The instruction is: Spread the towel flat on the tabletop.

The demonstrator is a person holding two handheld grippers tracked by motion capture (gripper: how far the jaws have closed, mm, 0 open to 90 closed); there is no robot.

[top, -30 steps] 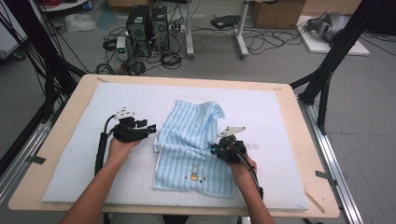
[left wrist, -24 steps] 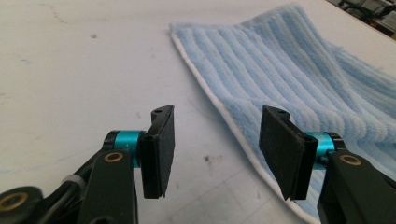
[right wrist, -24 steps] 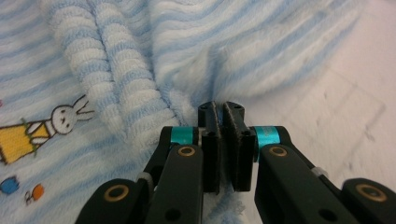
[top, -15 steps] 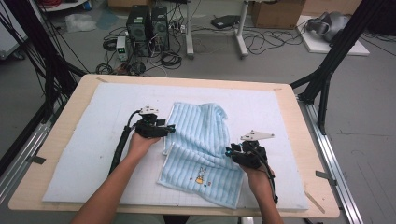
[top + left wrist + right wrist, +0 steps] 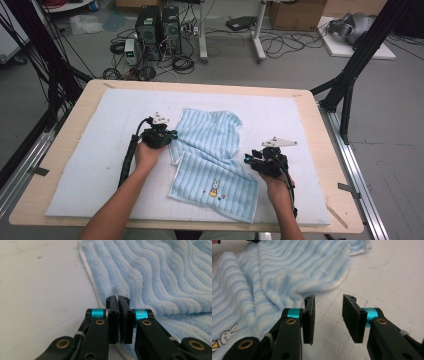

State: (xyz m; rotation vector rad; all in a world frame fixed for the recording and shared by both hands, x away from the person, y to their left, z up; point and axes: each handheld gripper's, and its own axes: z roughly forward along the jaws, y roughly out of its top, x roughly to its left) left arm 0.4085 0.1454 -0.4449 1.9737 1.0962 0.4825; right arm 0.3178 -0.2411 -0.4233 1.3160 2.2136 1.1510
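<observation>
The towel [image 5: 212, 155] is light blue with white stripes, its bunny motif [image 5: 215, 188] seemingly white with orange.

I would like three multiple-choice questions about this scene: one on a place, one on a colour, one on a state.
1. Where does the rabbit picture sit on the towel?
A. near the edge closest to the person
B. near the far edge
C. at the top left corner

2. What colours are the towel's stripes?
A. red and white
B. light blue and white
C. green and grey

3. How do the jaws of the right gripper stand?
A. shut on the towel
B. shut on nothing
C. open, with bare mat between them

Answers:
1. A: in the high view, the rabbit lies on the lower fold, by the person's forearms.
2. B: both gripper views show pale blue and white ridges.
3. C: the right gripper view shows a gap between the pads, with no cloth in it.
</observation>
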